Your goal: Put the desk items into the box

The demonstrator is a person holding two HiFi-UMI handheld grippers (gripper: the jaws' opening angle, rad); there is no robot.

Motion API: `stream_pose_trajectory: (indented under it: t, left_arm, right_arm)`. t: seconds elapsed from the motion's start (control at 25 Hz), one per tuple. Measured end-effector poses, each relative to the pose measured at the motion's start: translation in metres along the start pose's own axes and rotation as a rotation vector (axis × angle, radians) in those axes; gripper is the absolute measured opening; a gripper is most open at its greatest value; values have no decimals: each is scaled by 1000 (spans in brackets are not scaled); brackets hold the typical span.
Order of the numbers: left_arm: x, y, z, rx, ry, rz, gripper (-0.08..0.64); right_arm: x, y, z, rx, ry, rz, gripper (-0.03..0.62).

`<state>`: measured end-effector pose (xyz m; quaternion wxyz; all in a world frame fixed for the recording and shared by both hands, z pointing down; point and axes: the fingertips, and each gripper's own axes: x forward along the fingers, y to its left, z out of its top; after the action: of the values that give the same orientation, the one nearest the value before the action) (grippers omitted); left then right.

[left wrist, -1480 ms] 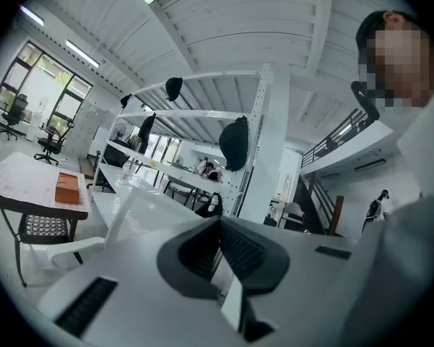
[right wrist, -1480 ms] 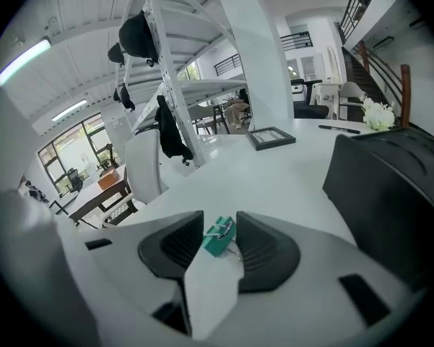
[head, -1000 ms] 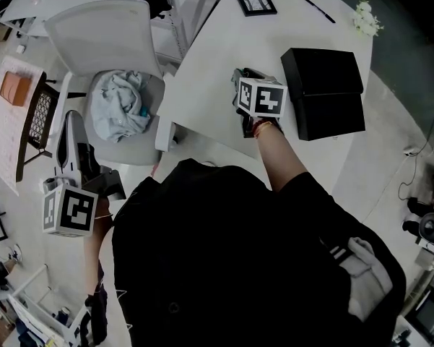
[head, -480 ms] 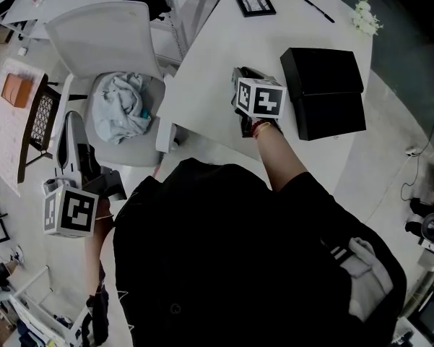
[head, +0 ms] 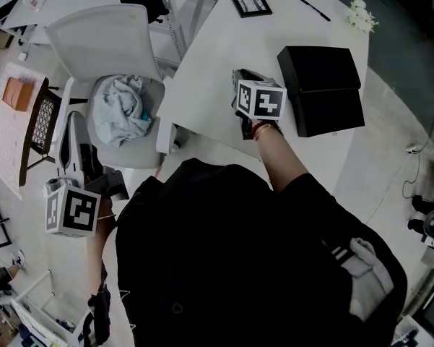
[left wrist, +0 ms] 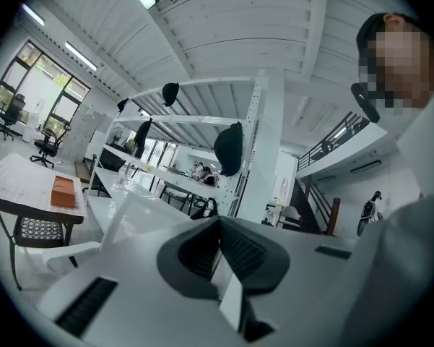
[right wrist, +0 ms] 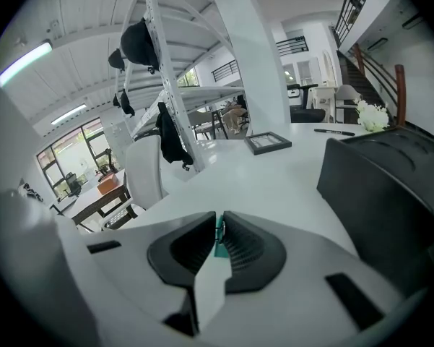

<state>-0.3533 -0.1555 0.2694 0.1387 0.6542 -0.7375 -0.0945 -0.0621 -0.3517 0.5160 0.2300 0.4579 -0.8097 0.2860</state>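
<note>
My right gripper (head: 241, 76) is low over the white desk (head: 209, 56), just left of the open black box (head: 321, 91). In the right gripper view its jaws (right wrist: 219, 221) are closing, and a small teal item (right wrist: 218, 243) sits pinched in the narrow gap between the pads. The box wall (right wrist: 386, 190) rises close on the right. A framed picture (head: 248, 0) (right wrist: 268, 142), a black pen (head: 314, 7) (right wrist: 334, 131) and white flowers (head: 362, 14) (right wrist: 372, 116) lie at the desk's far side. My left gripper (head: 71, 121) hangs off the desk beside the chair, pointing upward, its jaws (left wrist: 220, 226) shut and empty.
A white chair (head: 101, 31) with a crumpled light-blue cloth (head: 119, 107) stands left of the desk. A side table with an orange block (head: 16, 91) is at the far left. Metal shelving (right wrist: 166, 85) stands behind the desk.
Both grippers stay where they were; the head view has only shifted slightly.
</note>
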Motion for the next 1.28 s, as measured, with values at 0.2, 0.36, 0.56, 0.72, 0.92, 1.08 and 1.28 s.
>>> stream_pose_trajectory:
  t: [0.2,0.36,0.56,0.72,0.92,1.08,1.28]
  left_arm:
    - [-4,-2,-1,-9,-3,-10,9]
    - [-9,-5,-3,-18,0,-20,11]
    - [-14,-12,-9,-31,9,-44,11]
    - [-16,-23,-15,-43,17,-74,10]
    - [-15,-38,-24,-58,29,-124,11]
    - [-16,-49,-28,-65,36,-161,10]
    - [-18,-58,-39,-48,63,-194,11]
  right_arm:
    - [-7,1,-3,-8,2,-3,37]
    - [-17,1,-8,-12,5,-6,37]
    - [-32,-2,-18,-21,6,-14,37]
    - [-49,-10,-26,-20,4,-33,35]
    - [-72,-21,-33,-17,-10,-59,35]
    - [-89,-29,-38,-8,-21,-74,35]
    - [-105,-36,-50,14,-32,-107,35]
